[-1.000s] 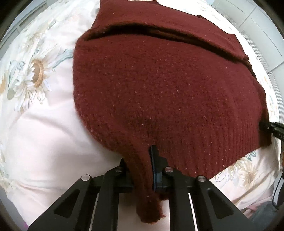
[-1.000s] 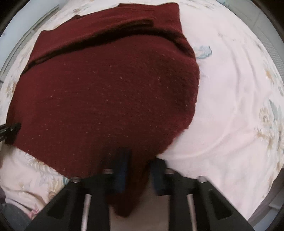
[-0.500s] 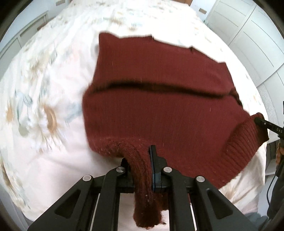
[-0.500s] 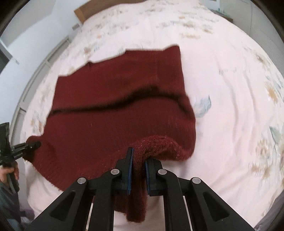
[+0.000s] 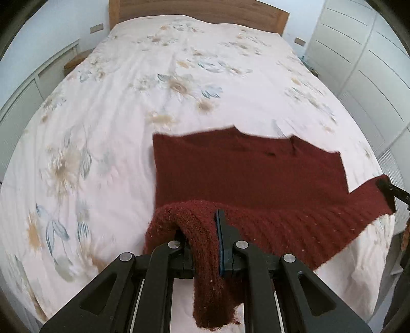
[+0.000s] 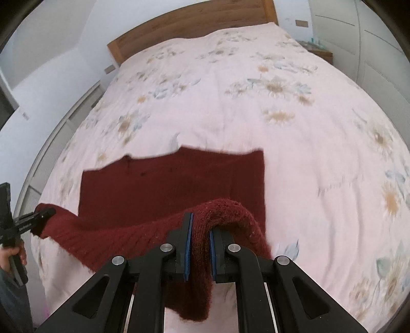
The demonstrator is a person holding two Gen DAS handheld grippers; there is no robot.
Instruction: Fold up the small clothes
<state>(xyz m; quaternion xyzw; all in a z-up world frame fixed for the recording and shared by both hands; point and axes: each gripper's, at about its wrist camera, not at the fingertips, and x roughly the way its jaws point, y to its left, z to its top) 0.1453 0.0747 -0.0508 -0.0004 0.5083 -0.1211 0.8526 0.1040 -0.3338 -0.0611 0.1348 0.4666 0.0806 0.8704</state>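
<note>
A dark red knitted sweater (image 5: 246, 169) lies on the bed, its far part flat and its ribbed near hem lifted. My left gripper (image 5: 202, 238) is shut on the hem's left corner, which hangs down between the fingers. My right gripper (image 6: 200, 240) is shut on the hem's right corner of the sweater (image 6: 174, 184). The hem stretches between both grippers above the bedspread. The right gripper's tip shows at the right edge of the left wrist view (image 5: 389, 189). The left gripper shows at the left edge of the right wrist view (image 6: 38, 215).
The bed has a pale floral bedspread (image 5: 128, 107) and a wooden headboard (image 5: 200, 10). White wardrobe doors (image 5: 364, 51) stand on the right, a white wall and low ledge (image 6: 46, 107) on the left. A hand (image 6: 12, 253) holds the left gripper's handle.
Both grippers have risen and drawn back toward the near bed edge, lifting the hem. The sweater has gone from filling the views to lying small and mostly flat farther off.
</note>
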